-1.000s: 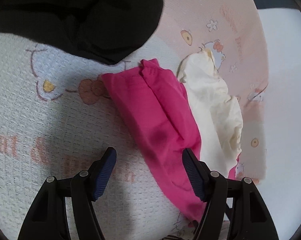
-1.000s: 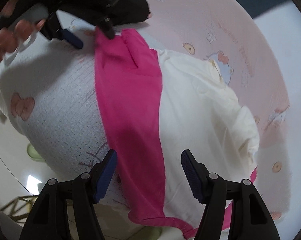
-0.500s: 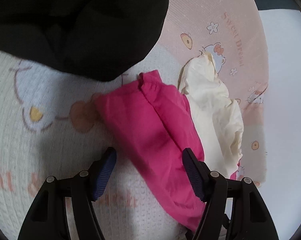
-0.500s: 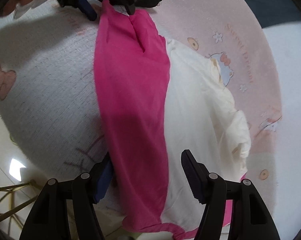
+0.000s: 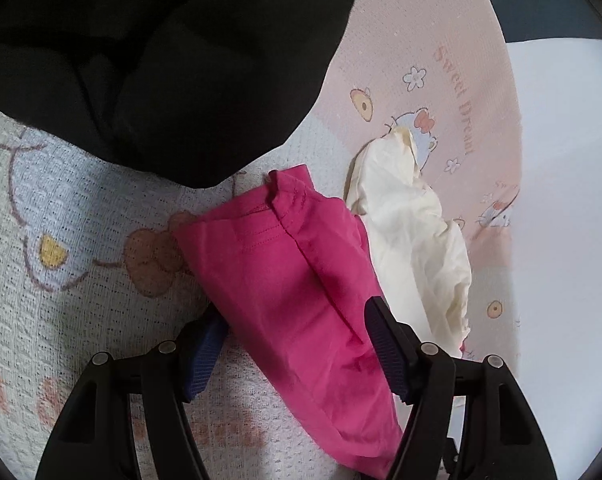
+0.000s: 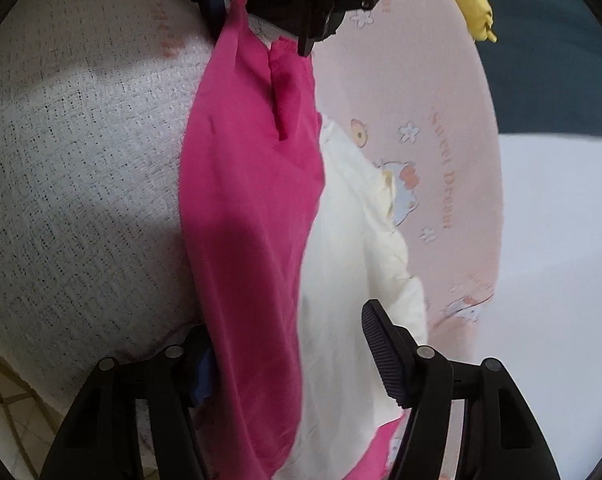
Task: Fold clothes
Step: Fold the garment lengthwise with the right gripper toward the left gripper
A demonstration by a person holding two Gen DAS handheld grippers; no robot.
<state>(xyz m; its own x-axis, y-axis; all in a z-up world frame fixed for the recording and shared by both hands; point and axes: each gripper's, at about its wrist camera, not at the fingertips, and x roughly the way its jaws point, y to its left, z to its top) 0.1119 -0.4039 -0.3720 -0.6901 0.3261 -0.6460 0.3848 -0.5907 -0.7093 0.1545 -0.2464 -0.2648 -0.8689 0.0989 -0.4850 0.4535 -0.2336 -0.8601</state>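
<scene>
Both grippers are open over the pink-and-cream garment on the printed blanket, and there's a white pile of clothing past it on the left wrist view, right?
Not quite: the pile of clothing past the pink-and-cream garment is black, not white, as the left wrist view shows. The rest holds: left gripper and right gripper are open over the garment on the printed blanket.

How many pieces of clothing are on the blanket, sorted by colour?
Pink garment: 1
Cream garment: 1
Black garment: 1
Total: 3
</scene>
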